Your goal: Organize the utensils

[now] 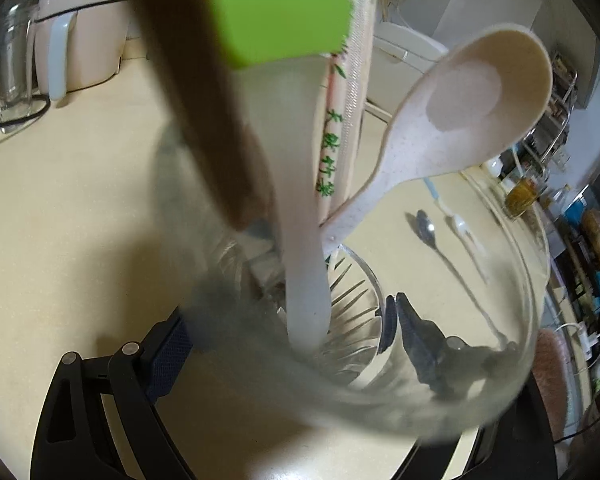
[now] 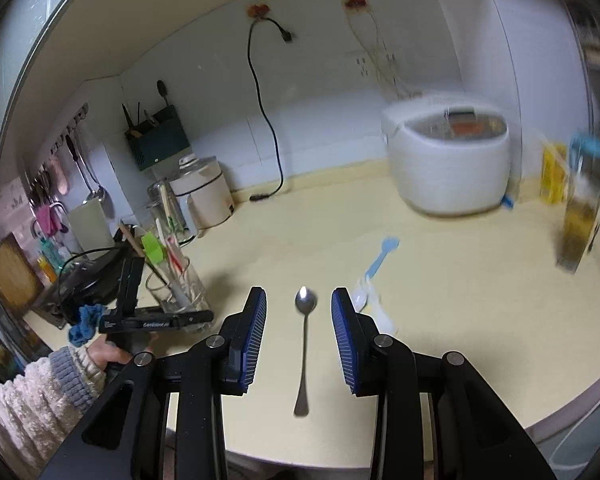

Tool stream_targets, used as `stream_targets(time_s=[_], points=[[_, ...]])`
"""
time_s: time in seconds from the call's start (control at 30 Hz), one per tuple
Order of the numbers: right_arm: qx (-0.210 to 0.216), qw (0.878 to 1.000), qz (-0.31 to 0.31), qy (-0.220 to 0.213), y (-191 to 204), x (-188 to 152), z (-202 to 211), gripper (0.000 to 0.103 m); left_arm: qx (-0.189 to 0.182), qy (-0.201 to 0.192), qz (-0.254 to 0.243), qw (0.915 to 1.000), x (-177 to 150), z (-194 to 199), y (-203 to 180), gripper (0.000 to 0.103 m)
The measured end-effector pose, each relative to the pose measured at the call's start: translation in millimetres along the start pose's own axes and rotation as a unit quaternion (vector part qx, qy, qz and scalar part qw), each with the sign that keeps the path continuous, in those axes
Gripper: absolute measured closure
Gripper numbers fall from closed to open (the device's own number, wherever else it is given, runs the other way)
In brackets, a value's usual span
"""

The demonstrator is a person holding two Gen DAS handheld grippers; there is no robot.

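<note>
Pale yellow kitchen bench (image 2: 439,280) runs under a white wall, with a white rice cooker (image 2: 447,160) at the back and a cream electric pot (image 2: 204,192) by the corner.

Judging by how things lie, the tidying is well under way. A clear ribbed glass tumbler (image 2: 180,292) on the left side of the bench already holds a speckled cream plastic spoon (image 1: 451,120), a lime-green silicone spatula on a white handle (image 1: 284,12), a brown wooden handle (image 1: 204,112) and paper-wrapped chopsticks with green print (image 1: 329,160).

Three pieces are left flat on the bench: a slim stainless-steel teaspoon (image 2: 304,344), a light-blue plastic spoon (image 2: 381,258) beyond it, and a small white plastic utensil (image 2: 359,300) between the two, too blurred to name further.

The left gripper (image 1: 288,328) has its fingers pinching the tumbler from either side, steadying it. The right gripper (image 2: 299,344) hangs just over the teaspoon, its fingers spread with the teaspoon lying in the gap, touching neither pad; it looks the likely next pick.

The teaspoon is long and thin, with a shiny oval bowl pointing away and a flared handle tip nearest the camera. Lying flat, it should be awkward to pinch.
</note>
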State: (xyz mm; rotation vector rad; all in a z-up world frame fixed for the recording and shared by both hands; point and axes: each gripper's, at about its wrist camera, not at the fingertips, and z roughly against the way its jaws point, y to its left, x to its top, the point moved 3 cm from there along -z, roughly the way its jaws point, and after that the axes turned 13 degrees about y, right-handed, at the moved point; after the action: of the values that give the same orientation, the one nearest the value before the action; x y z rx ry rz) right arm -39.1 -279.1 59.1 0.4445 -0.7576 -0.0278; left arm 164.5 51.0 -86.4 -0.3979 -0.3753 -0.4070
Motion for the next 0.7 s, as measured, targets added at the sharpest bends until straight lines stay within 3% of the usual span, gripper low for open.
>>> stream_targets(time_s=[0.23, 0.47, 0.7], points=[[0.002, 1.000, -0.019, -0.008, -22.9, -21.6, 3.0, 0.069, 0.005, -0.002, 0.006, 1.0000, 7.5, -1.4, 3.9, 0.011], [0.006, 1.000, -0.015, -0.011, -27.5, -26.7, 6.7, 0.069, 0.035, 0.006, -0.008, 0.9993, 9.5, -3.2, -0.9, 0.011], [0.001, 1.000, 0.007, -0.007, -16.9, -20.1, 5.0, 0.069, 0.008, -0.007, 0.013, 0.9999, 8.2, 6.8, 7.8, 0.015]])
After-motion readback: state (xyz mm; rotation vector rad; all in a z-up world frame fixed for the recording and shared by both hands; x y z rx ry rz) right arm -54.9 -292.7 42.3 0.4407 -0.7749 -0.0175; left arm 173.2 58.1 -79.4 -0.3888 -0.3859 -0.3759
